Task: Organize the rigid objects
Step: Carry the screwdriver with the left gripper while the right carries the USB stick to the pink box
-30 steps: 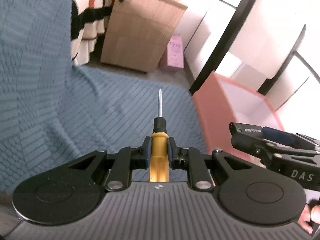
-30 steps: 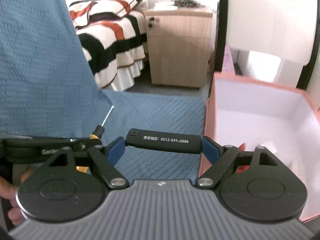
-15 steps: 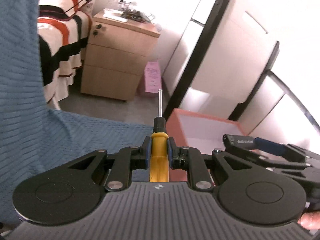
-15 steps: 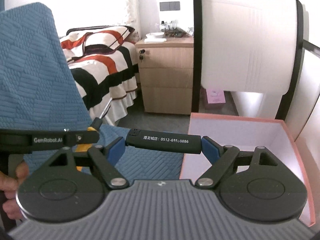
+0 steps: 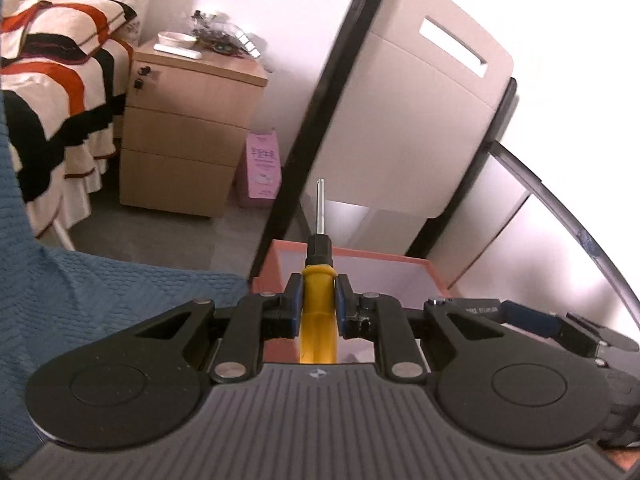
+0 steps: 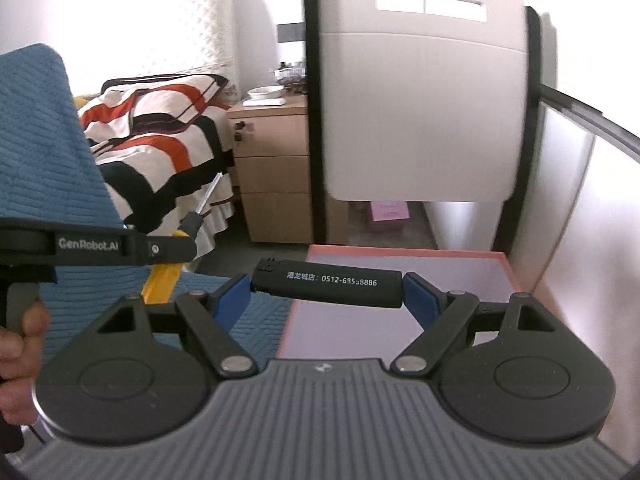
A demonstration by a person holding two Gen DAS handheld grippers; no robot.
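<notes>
Screwdriver (image 5: 318,312) clamped at handle by left gripper (image 5: 317,307) jaws, long axis along fingers, tip at 12 o'clock. Lighter (image 6: 328,282) crosswise, pinched end to end in right gripper (image 6: 326,294), jaws wide. Both over box (image 6: 400,256) near edge. Step: carry to box. Next: lower inside, release.
</notes>
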